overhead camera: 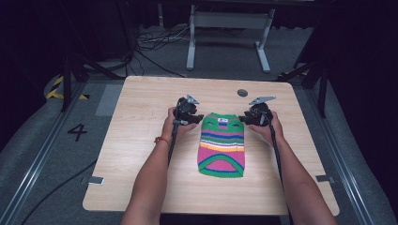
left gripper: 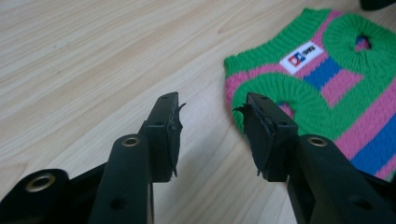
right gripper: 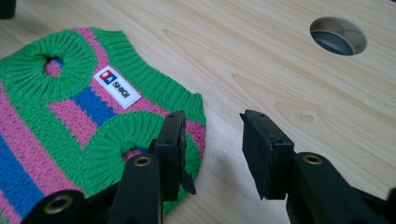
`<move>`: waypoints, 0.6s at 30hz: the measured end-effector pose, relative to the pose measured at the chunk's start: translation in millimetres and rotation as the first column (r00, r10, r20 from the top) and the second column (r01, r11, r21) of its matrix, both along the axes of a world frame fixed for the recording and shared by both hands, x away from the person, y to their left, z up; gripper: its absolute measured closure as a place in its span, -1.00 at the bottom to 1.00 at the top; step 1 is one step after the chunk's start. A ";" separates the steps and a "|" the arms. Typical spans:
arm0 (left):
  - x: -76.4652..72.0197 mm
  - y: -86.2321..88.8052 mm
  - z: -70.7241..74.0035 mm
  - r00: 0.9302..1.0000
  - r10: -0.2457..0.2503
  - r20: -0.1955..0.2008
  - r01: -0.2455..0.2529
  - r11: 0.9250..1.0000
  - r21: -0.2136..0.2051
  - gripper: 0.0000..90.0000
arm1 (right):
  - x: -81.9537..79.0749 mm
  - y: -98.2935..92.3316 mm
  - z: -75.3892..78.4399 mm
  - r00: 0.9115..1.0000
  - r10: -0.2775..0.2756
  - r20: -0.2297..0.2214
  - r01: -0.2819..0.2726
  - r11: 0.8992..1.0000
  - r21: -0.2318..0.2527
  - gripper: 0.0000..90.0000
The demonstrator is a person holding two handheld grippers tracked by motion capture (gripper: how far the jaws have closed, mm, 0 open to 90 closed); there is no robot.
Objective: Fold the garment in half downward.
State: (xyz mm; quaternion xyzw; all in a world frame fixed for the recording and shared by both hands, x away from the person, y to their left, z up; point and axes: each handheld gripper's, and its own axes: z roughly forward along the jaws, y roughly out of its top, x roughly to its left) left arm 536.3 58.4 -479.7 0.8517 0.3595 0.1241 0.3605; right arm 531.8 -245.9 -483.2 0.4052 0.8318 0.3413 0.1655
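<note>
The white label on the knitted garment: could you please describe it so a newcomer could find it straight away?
On the wooden table a striped sweater lies between the two grippers. Near its far end, beside a round green-ribbed opening, sits the white label, the sweater's one plain patch, with a red-and-blue logo.

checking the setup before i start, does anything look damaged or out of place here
The black pads on both tongs look worn: torn, frayed edges curl off the left tongs' pads and a flap hangs from the right tongs' pads. The striped knitted sweater lies flat and tidy.

Wooden table (overhead camera: 141, 140) with round hole (right gripper: 338, 35), perhaps grommeted
</note>
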 end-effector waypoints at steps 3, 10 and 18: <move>8.3 -11.0 -1.0 1.000 -0.018 -0.002 0.018 1.000 0.025 0.21 | 3.3 3.8 -4.7 1.000 -0.001 -0.003 0.001 1.000 -0.016 0.35; 20.5 -28.5 -5.8 0.998 -0.064 -0.024 0.065 0.997 0.042 0.25 | 8.8 12.6 -10.6 0.999 -0.012 -0.032 0.012 1.000 0.018 0.46; 20.6 -39.4 -13.9 0.992 -0.100 -0.077 0.105 0.993 0.058 0.39 | 12.6 18.2 -12.2 0.999 -0.010 -0.054 0.010 1.000 0.001 0.47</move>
